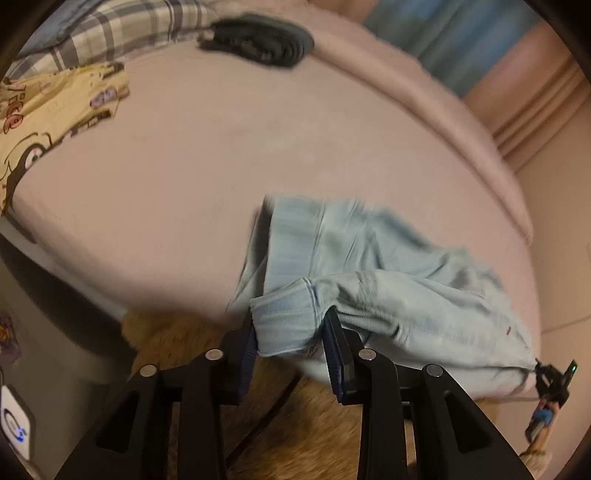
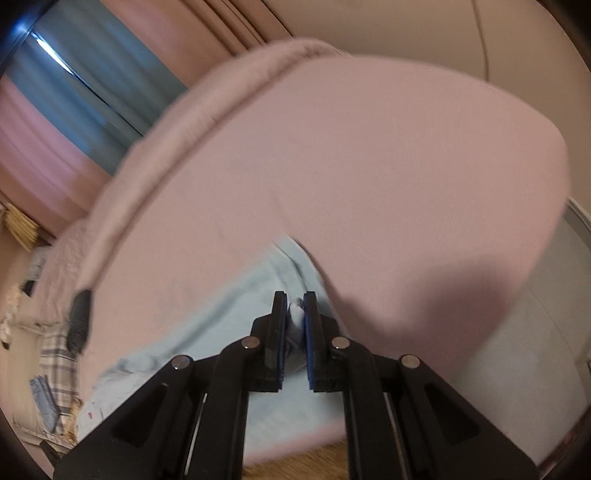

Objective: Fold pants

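Observation:
Light blue pants (image 1: 369, 288) lie rumpled at the near edge of a pink bed (image 1: 221, 166). My left gripper (image 1: 291, 325) has its jaws spread about the ribbed cuff of one leg; the cuff hangs between the blue pads, and a firm grip cannot be made out. In the right wrist view the pants (image 2: 236, 317) spread to the left, and my right gripper (image 2: 295, 306) is shut on a bunched bit of their fabric. The right gripper also shows small at the far right of the left wrist view (image 1: 554, 376), at the pants' end.
A dark folded garment (image 1: 258, 38), a plaid cloth (image 1: 129, 29) and a yellow printed cloth (image 1: 48, 110) lie at the bed's far side. A fuzzy orange rug (image 1: 295, 424) lies below the bed edge. Pink and blue curtains (image 2: 74, 110) hang behind.

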A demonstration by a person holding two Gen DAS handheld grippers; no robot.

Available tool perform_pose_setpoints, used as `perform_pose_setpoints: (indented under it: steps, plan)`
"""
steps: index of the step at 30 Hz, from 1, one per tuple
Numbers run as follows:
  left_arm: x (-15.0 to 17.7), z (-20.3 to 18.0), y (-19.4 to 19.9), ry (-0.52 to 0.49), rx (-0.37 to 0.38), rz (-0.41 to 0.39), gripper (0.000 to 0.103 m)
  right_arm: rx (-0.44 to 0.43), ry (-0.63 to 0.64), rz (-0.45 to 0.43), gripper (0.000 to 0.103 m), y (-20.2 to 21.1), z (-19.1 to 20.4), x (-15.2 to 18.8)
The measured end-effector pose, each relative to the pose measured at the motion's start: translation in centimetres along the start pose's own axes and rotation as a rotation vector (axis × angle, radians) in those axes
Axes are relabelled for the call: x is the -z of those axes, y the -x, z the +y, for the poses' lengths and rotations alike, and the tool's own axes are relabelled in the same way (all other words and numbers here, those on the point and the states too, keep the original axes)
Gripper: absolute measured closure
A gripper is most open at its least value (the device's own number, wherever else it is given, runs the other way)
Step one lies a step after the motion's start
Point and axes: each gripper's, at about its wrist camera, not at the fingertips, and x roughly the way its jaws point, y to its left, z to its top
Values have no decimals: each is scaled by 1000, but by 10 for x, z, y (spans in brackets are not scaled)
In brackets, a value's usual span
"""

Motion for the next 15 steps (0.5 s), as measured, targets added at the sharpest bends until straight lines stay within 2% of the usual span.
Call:
perform_pose_setpoints:
  steps: [2,4,6,7,8,10,11,12,15]
  plan:
    - [4,4,2,0,11,29,69,19,-5,23,90,-8,-13,7]
    - [-3,5,8,18,11,39,61,9,-26,16,88,-8,-16,4]
    - [-7,5,18,23,-3,26,49,22,-25,18,74,-3,-13,-1]
    - [-9,3,25,24,-12,11,48,36,-16,8,59,1,-9,-4]
    - [-12,2,34,24,-22,-15,48,59,-2,-7,51,6,-6,-6]
    - [-16,3,46,30,-54,-58,45,98,28,-40,50,16,4,-9]
    - [-18,4,54,41,-71,-87,41,102,40,-52,50,21,9,-13]
    - [-16,4,61,57,-78,-111,38,95,48,-60,49,22,14,-18]
    - [-22,1,72,96,-85,-166,37,77,68,-52,48,14,22,-30]
